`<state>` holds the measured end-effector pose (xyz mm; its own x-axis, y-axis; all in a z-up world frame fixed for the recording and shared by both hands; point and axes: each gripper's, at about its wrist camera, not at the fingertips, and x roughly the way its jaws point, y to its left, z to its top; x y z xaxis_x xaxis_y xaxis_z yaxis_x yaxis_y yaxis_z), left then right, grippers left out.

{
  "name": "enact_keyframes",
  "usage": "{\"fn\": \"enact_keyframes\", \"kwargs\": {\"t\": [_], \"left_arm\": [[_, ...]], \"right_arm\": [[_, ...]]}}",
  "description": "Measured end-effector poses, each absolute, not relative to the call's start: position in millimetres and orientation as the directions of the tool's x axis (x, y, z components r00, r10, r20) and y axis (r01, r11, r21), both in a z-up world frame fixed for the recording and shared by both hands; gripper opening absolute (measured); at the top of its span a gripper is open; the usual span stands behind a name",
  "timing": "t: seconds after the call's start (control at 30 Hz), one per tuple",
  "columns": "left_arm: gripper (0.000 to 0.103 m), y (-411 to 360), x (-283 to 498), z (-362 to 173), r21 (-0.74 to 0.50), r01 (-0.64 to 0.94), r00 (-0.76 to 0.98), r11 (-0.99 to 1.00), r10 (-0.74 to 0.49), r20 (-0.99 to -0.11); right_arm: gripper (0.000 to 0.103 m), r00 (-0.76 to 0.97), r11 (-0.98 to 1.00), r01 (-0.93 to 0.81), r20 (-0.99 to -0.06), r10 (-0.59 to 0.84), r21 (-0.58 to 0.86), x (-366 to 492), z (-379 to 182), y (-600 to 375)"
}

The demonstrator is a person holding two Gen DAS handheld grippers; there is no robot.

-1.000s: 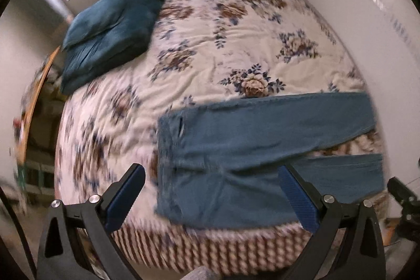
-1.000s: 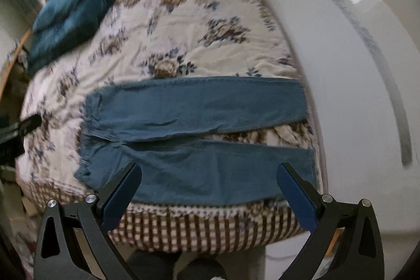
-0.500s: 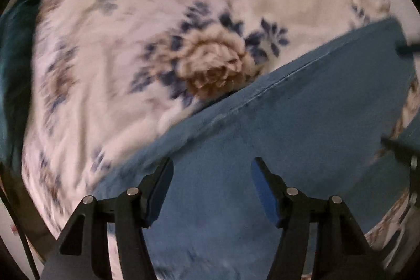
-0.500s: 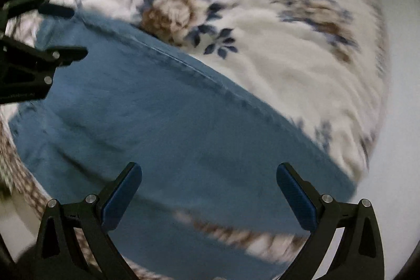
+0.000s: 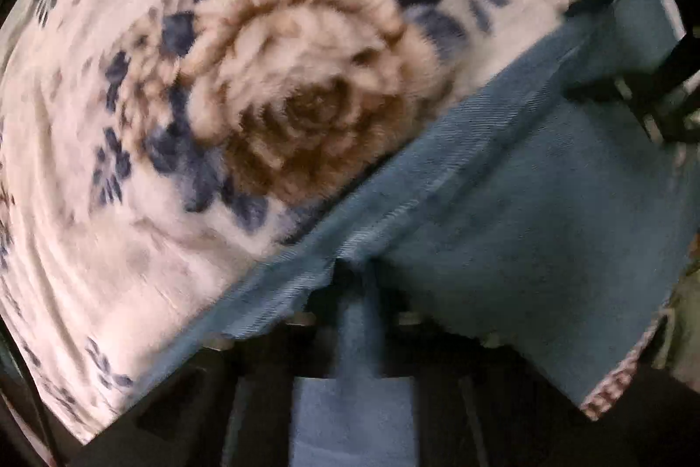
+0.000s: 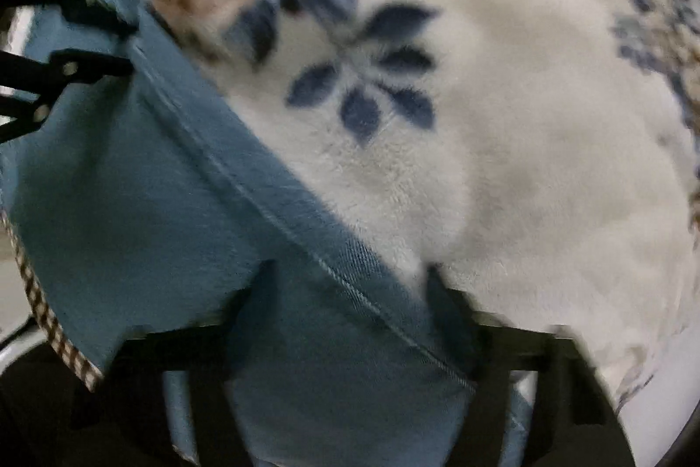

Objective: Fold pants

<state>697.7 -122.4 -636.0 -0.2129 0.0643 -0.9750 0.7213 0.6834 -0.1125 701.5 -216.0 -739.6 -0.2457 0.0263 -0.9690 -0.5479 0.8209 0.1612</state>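
The blue pants lie flat on the floral blanket, close under both cameras. My left gripper is shut on the far seam edge of the upper pant leg, with the cloth bunched between its fingers. My right gripper is over the same leg's far edge, farther along. Its fingers stand apart with the denim between them, and the view is blurred. Each gripper shows at the other view's edge: the right one in the left wrist view, the left one in the right wrist view.
The white fleece blanket with brown roses and blue leaves covers the bed beyond the pants. A checked brown and white bed skirt shows at the near bed edge, also in the left wrist view.
Both grippers have come down from above the bed onto the far edge of the upper pant leg. The left gripper has shut on the cloth. The right one has narrowed around it.
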Motion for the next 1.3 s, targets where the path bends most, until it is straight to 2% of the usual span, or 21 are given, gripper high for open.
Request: {"fn": "enact_keyframes", "kwargs": {"t": [0.03,0.07,0.1,0.27,0.4,0.5,0.6,0.67,0.93,1.13,1.17,1.23,1.3], "left_arm": [[0.000,-124,693,-627,-0.125,0.716,-0.214,0.687,0.045,-0.976],[0.000,-125,688,-618,-0.131,0.719,-0.209,0.683,0.033,-0.977],[0.000,-125,684,-607,-0.125,0.724,-0.190,0.678,0.023,-0.981],[0.001,-130,674,-564,-0.156,0.734,-0.191,0.661,-0.019,-0.981],[0.002,-137,696,-560,-0.104,0.710,-0.134,0.696,-0.011,-0.991],[0.002,-144,708,-554,-0.085,0.762,-0.096,0.642,-0.017,-0.995],[0.010,-150,721,-558,-0.125,0.782,-0.142,0.610,-0.020,-0.990],[0.020,-161,722,-562,-0.153,0.803,-0.180,0.577,-0.010,-0.984],[0.036,-194,725,-588,-0.170,0.845,-0.236,0.507,0.068,-0.969],[0.034,-191,712,-580,-0.203,0.841,-0.253,0.502,0.033,-0.967],[0.021,-189,710,-577,-0.197,0.844,-0.239,0.498,0.021,-0.971],[0.006,-178,705,-572,-0.198,0.837,-0.232,0.510,0.003,-0.973],[0.004,-171,696,-561,-0.170,0.833,-0.187,0.527,-0.022,-0.982]], "right_arm": [[0.017,-0.232,0.831,-0.530,-0.972,0.046,0.166,698,-732,-220],[0.009,-0.224,0.835,-0.518,-0.972,0.075,0.184,693,-723,-223],[0.008,-0.214,0.835,-0.516,-0.973,0.091,0.192,688,-716,-226],[0.006,-0.218,0.826,-0.506,-0.964,0.156,0.248,659,-688,-230],[0.006,-0.220,0.829,-0.499,-0.963,0.158,0.250,649,-694,-230],[0.006,-0.200,0.828,-0.502,-0.965,0.170,0.250,644,-692,-227],[0.006,-0.189,0.819,-0.510,-0.963,0.191,0.263,639,-683,-228],[0.006,-0.184,0.816,-0.513,-0.963,0.199,0.267,639,-674,-225],[0.006,-0.171,0.791,-0.543,-0.959,0.224,0.282,642,-661,-209],[0.006,-0.145,0.804,-0.518,-0.956,0.254,0.292,655,-645,-231],[0.006,-0.135,0.806,-0.516,-0.957,0.257,0.289,653,-642,-231],[0.006,-0.121,0.812,-0.510,-0.958,0.260,0.285,651,-640,-235],[0.006,-0.104,0.816,-0.506,-0.959,0.262,0.278,648,-635,-237]]}}
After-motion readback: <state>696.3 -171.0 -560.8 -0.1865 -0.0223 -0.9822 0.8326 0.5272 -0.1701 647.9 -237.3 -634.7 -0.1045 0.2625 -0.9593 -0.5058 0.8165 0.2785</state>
